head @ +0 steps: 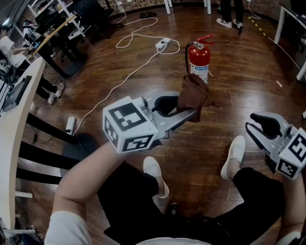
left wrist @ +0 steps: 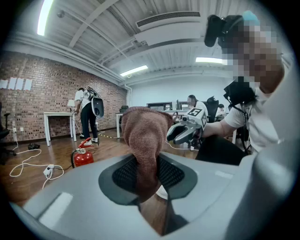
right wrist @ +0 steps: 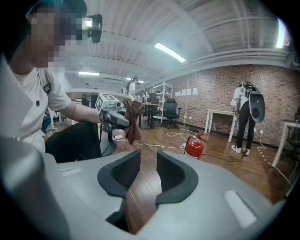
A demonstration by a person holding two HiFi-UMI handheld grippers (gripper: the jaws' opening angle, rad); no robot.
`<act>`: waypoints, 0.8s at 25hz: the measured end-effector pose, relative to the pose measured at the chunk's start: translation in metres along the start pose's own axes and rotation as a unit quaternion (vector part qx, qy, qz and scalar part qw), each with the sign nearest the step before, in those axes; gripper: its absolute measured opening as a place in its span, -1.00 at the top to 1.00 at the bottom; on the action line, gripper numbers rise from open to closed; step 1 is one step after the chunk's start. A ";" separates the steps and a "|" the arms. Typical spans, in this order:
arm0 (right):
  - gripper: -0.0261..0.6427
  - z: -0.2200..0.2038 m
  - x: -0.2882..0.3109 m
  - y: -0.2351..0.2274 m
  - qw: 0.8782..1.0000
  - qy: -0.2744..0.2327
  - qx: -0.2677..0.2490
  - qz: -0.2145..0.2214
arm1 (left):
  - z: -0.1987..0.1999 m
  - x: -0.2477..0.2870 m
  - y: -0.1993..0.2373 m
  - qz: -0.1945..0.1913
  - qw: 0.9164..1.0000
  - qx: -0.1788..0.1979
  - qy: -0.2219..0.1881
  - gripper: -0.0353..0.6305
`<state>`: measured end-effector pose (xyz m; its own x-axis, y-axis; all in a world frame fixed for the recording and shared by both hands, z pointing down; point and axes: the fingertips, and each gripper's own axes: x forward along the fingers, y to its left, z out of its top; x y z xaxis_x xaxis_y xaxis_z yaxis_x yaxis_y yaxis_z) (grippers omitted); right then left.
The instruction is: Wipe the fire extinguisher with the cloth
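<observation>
My left claw [head: 190, 113] was clenched on the brown cloth [head: 193, 94], which bunched up and stood beyond its tips. Out past that claw, the red fire extinguisher [head: 199, 60] stood upright on the wooden floor [head: 239, 86], apart from the cloth. My right claw [head: 252, 123] was released, with only floor showing between its jaws and the extinguisher well ahead of it.

The cloth [head: 193, 93] hangs in front of the fire extinguisher [head: 199, 56] and hides its bottom part, and the words on its white label [head: 202, 72] are too small to read. The cloth also covers the tips of the left tongs [head: 192, 113]. Far behind the fire extinguisher a person [head: 224, 10] is cut off by the top edge, so only legs and shoes show.
</observation>
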<state>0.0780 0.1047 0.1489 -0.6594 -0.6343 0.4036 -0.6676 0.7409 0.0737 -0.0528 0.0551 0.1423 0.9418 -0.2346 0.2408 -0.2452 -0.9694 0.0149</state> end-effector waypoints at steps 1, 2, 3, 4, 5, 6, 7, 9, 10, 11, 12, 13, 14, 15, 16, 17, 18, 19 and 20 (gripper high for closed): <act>0.58 0.006 0.008 -0.004 1.000 -0.003 -0.005 0.005 | 0.000 0.000 0.012 0.010 1.000 0.006 0.004 0.61; 0.58 0.012 0.016 -0.009 1.000 -0.005 -0.009 0.009 | 0.001 0.000 0.025 0.019 1.000 0.012 0.008 0.61; 0.58 0.018 0.023 -0.014 1.000 -0.007 -0.014 0.012 | 0.001 0.001 0.038 0.028 0.999 0.017 0.010 0.61; 0.58 0.023 0.030 -0.020 1.000 -0.009 -0.018 0.014 | 0.001 0.004 0.052 0.037 0.999 0.021 0.012 0.61; 0.58 0.026 0.036 -0.026 1.000 -0.009 -0.020 0.017 | 0.000 0.007 0.067 0.046 0.999 0.023 0.013 0.61; 0.58 0.028 0.042 -0.033 1.000 -0.010 -0.021 0.018 | -0.003 0.012 0.081 0.053 0.998 0.023 0.016 0.61; 0.58 0.029 0.048 -0.040 1.000 -0.009 -0.020 0.019 | -0.006 0.017 0.095 0.058 0.998 0.022 0.019 0.61; 0.58 0.028 0.059 -0.054 1.000 -0.003 -0.020 0.020 | -0.011 0.029 0.120 0.066 0.997 0.018 0.023 0.61; 0.58 0.027 0.063 -0.061 1.000 0.001 -0.020 0.020 | -0.014 0.036 0.133 0.070 0.997 0.017 0.023 0.61; 0.58 0.025 0.068 -0.068 1.000 0.007 -0.019 0.021 | -0.016 0.043 0.146 0.076 0.997 0.014 0.023 0.61; 0.58 0.023 0.072 -0.073 1.000 0.012 -0.017 0.022 | -0.019 0.050 0.159 0.081 0.996 0.008 0.021 0.61; 0.58 0.022 0.076 -0.078 0.999 0.018 -0.015 0.023 | -0.023 0.057 0.172 0.087 0.996 0.000 0.019 0.61; 0.58 0.022 0.079 -0.082 0.999 0.021 -0.013 0.025 | -0.027 0.063 0.184 0.092 0.996 -0.007 0.017 0.61; 0.58 0.023 0.082 -0.085 0.999 0.022 -0.010 0.028 | -0.031 0.069 0.195 0.097 0.995 -0.014 0.016 0.61; 0.58 0.026 0.086 -0.088 0.999 0.021 -0.007 0.031 | -0.036 0.074 0.204 0.102 0.994 -0.019 0.017 0.61; 0.58 0.029 0.089 -0.091 0.999 0.017 -0.006 0.033 | -0.040 0.080 0.213 0.107 0.994 -0.022 0.018 0.61; 0.58 0.033 0.091 -0.096 0.999 0.013 -0.006 0.034 | -0.043 0.086 0.222 0.111 0.993 -0.024 0.020 0.61; 0.58 0.036 0.094 -0.100 0.999 0.009 -0.007 0.034 | -0.047 0.092 0.229 0.114 0.993 -0.025 0.022 0.61; 0.58 0.039 0.097 -0.106 0.999 0.006 -0.007 0.035 | -0.049 0.099 0.237 0.118 0.992 -0.027 0.024 0.61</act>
<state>0.0714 -0.0437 0.1448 -0.6997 -0.5786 0.4191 -0.6152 0.7862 0.0582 -0.0286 -0.1941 0.2176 0.8457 -0.4489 0.2888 -0.4700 -0.8827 0.0042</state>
